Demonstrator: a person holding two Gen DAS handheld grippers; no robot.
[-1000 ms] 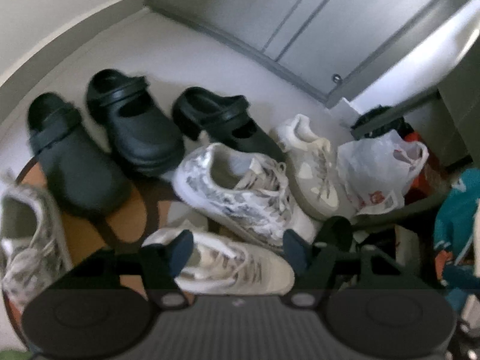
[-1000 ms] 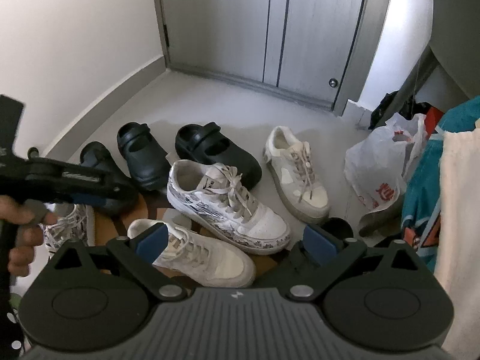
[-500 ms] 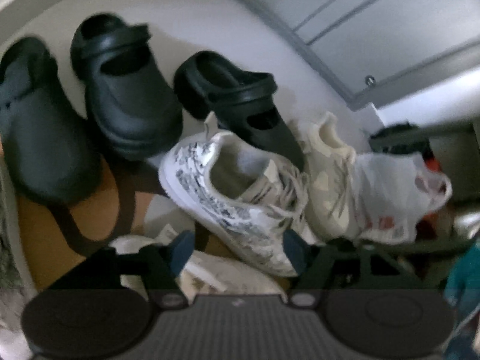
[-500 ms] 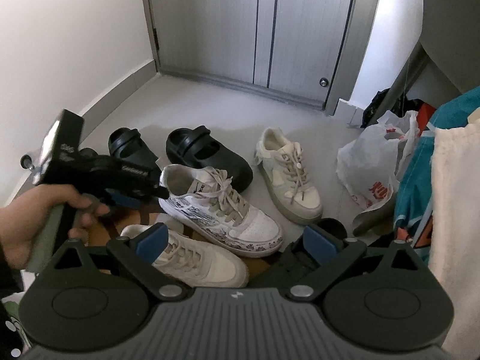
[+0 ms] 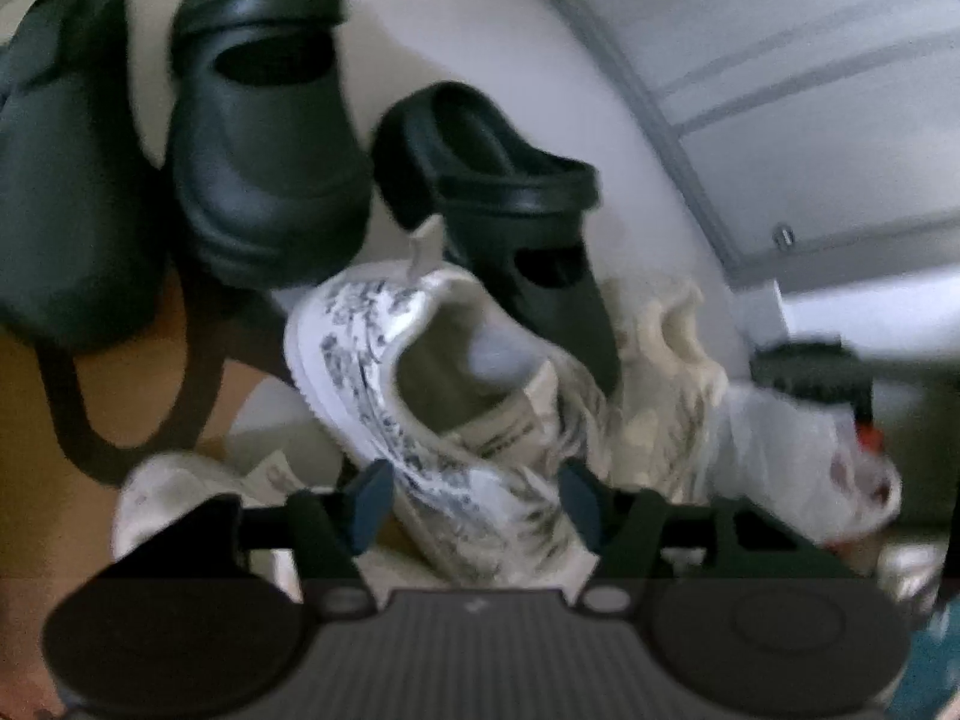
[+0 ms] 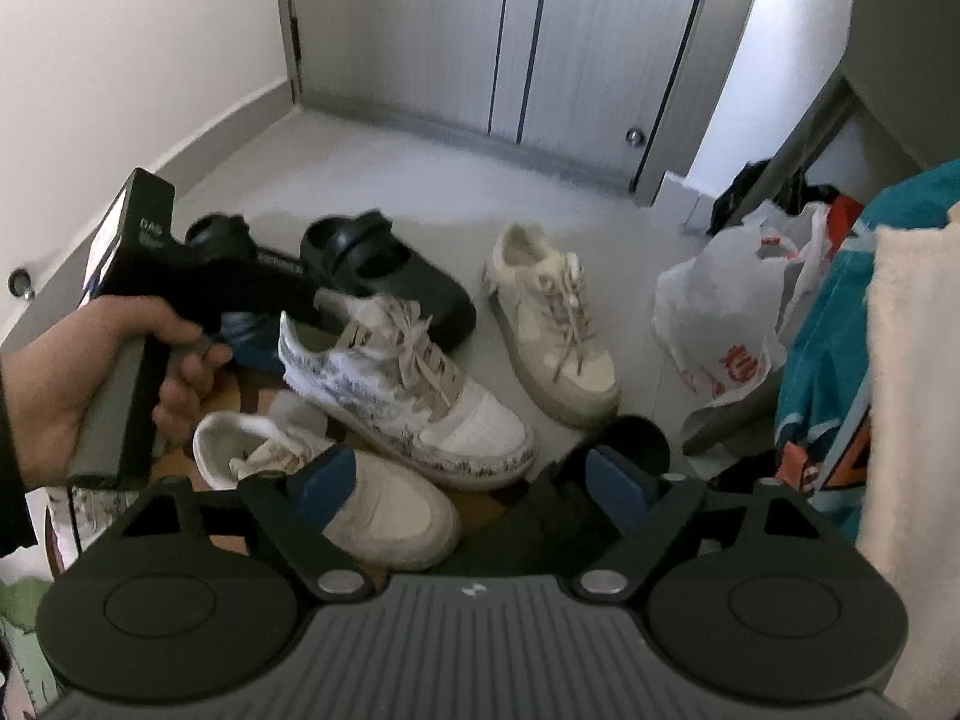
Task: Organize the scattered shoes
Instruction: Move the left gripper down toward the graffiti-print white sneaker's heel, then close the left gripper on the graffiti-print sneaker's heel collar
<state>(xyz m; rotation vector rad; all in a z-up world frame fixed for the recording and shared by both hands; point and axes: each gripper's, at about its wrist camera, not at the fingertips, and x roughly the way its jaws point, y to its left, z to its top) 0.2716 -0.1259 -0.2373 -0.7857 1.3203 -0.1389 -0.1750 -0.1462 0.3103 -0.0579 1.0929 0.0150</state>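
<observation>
Left hand-held gripper (image 5: pixel 474 501) has dropped onto the patterned sneaker (image 5: pixel 420 396), centre frame on the floor; jaws have just been closing, straddling its side, pads not yet clamped. Right hand-held gripper (image 6: pixel 471 480) is also narrowing, empty above the white sneaker (image 6: pixel 360 498). Pickup imminent.

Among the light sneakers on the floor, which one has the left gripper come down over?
The white sneaker with the grey-blue print, lying in the middle. The left gripper straddles it, jaws just closing. The plain cream sneakers lie apart from it.
</observation>
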